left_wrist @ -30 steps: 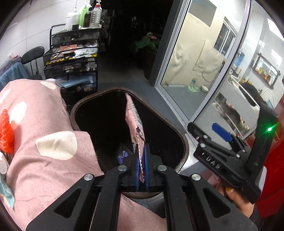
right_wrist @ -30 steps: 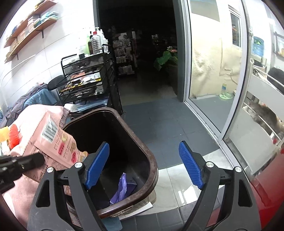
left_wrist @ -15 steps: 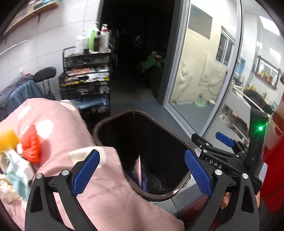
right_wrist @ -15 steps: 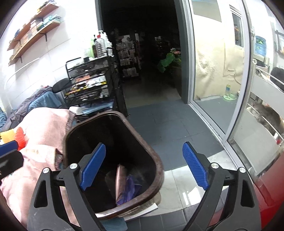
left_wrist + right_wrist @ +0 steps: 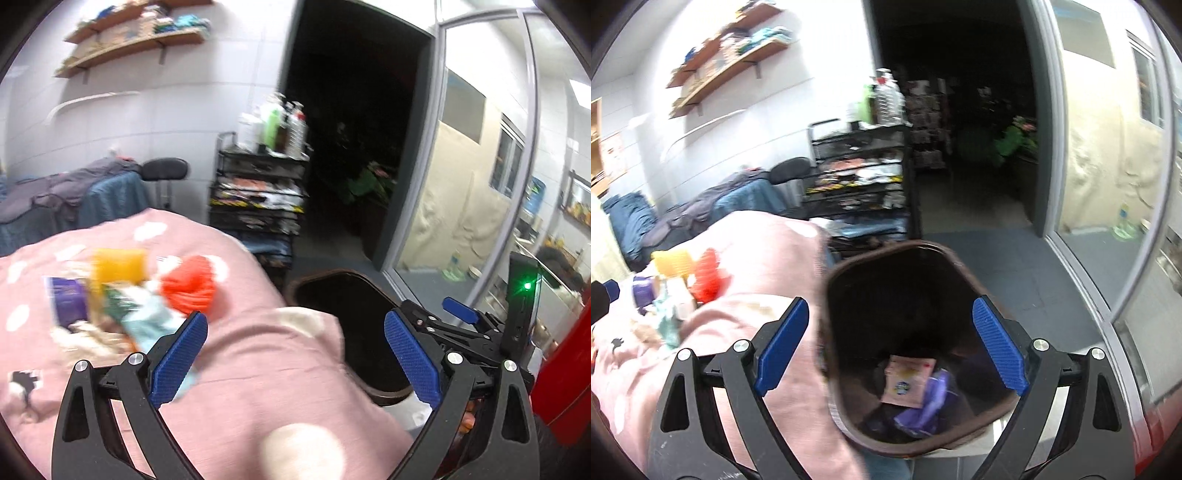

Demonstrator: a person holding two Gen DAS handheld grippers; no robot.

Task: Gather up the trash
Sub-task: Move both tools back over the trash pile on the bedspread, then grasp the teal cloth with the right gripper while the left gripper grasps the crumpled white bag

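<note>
Left claw (image 5: 293, 356) wide open, empty, over pink dotted blanket (image 5: 258, 369). Blurred trash pile (image 5: 125, 295) (orange, red, purple, pale blue wrappers) just beyond left fingertip. Right claw (image 5: 890, 349) wide open, empty, above dark brown plastic bin (image 5: 967, 273). Pink snack packet (image 5: 908, 380) and purple wrapper (image 5: 923, 410) on bin floor, between and below fingertips. Black wire rack (image 5: 860, 173) well beyond.

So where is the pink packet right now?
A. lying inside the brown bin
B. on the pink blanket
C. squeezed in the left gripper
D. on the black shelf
A: the pink packet lies at the bottom of the brown bin, beside purple trash.
</note>
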